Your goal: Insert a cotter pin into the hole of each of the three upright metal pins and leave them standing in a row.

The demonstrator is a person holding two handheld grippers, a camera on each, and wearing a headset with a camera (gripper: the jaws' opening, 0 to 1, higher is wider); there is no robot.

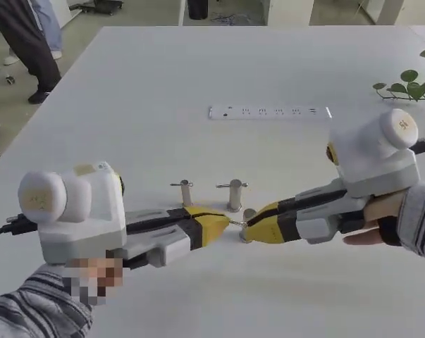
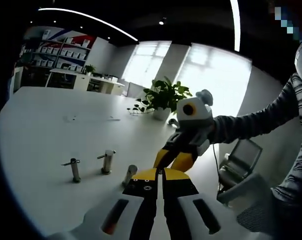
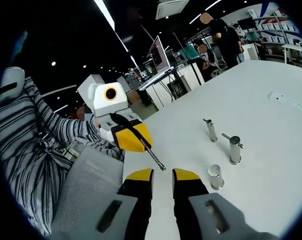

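Three upright metal pins stand in a row. The far pin [image 1: 186, 191] and the middle pin [image 1: 235, 194] each carry a cotter pin through the top. The near pin [image 1: 249, 213] [image 3: 215, 176] has a bare top. My left gripper [image 1: 226, 222] [image 2: 161, 172] is shut on a thin cotter pin [image 3: 154, 155] that points toward the right gripper. My right gripper [image 1: 246, 231] [image 3: 162, 175] is open, with the bare pin just beside its jaws and nothing between them. The cotter pin's tip hangs just in front of the right jaws' gap.
A white power strip [image 1: 270, 112] lies further back on the white table [image 1: 198, 77]. A potted plant [image 1: 408, 86] is at the right edge. A person's legs [image 1: 25, 42] stand beyond the far left corner. An office chair [image 2: 241, 160] sits by the table.
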